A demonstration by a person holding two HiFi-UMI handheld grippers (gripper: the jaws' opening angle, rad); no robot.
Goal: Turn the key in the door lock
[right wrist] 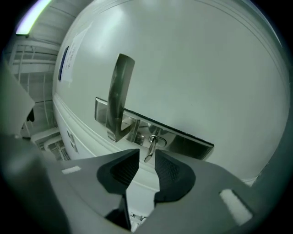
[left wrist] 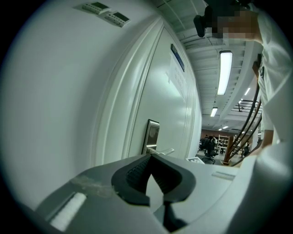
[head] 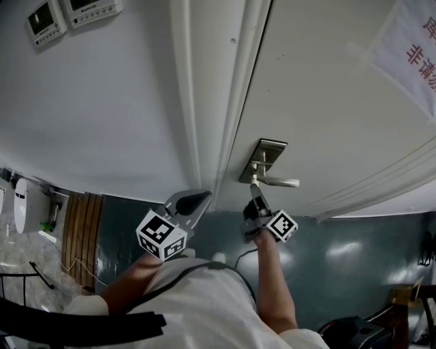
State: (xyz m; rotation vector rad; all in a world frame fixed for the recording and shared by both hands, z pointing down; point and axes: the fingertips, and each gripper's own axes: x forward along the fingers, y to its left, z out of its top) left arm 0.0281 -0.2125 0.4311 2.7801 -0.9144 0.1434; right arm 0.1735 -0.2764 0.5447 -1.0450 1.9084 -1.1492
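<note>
**Right gripper lined up on the key, grip not yet made**

The key sat in the lock plate, just beside the root of the door handle, its bow sticking straight out toward the right gripper. The jaws stood partly open, one pad on either side of the bow, and as far as the right gripper view showed, neither was pressing on it. So, nothing held yet!

To do this well, I'd judge the jaws needed to go a touch deeper over the bow, close flat on its two faces, then roll about the key's own line (any sideways pull would likely bend it or slip it off the pads).

The handle was the obstacle: it jutted off the plate right next to the key, and a rolling jaw could knock it.

The left gripper hung off to the frame side of the lock plate, near the door frame, jaws closed on nothing. Farther from the plate, a paper notice was on the door, and two wall panels lay beyond the frame, well clear.
</note>
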